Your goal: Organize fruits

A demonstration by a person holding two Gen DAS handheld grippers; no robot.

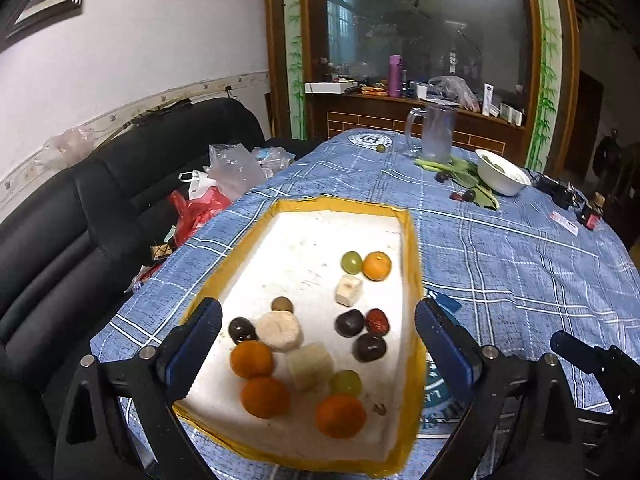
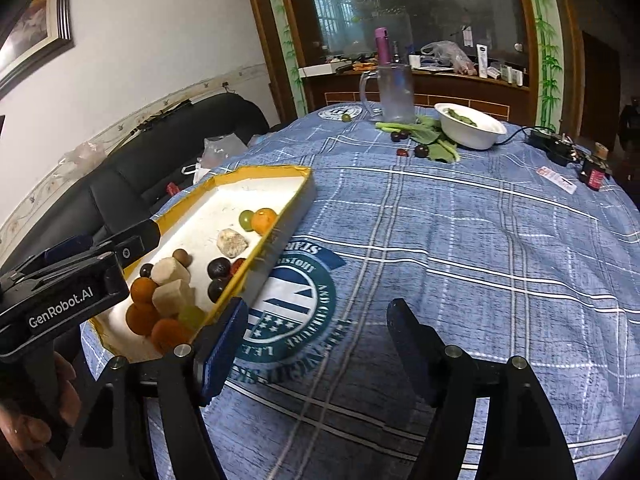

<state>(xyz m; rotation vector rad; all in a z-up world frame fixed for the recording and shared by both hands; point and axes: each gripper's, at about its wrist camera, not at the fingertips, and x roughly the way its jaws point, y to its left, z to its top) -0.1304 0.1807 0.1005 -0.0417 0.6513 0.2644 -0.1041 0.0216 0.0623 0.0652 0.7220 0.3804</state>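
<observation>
A white tray with a yellow rim (image 1: 412, 248) lies on the blue checked tablecloth. It holds several oranges (image 1: 265, 396), green grapes (image 1: 351, 261), dark plums (image 1: 369, 347), a red date (image 1: 378, 321) and pale chunks (image 1: 279, 330). My left gripper (image 1: 320, 344) hovers open above the tray's near half, its jaws wide apart and nothing pressed between them. My right gripper (image 2: 318, 344) is open over the round logo on the cloth, just right of the tray (image 2: 280, 236), and holds nothing. Loose dark fruit (image 2: 421, 151) and a green grape (image 2: 345, 117) lie at the table's far end.
At the far end stand a glass pitcher (image 2: 394, 94), a white bowl (image 2: 470, 130) and leafy greens (image 2: 434, 136). A small dark bottle (image 2: 596, 172) and a black cable sit at the far right. A black sofa (image 1: 80, 220) with plastic bags lines the left side.
</observation>
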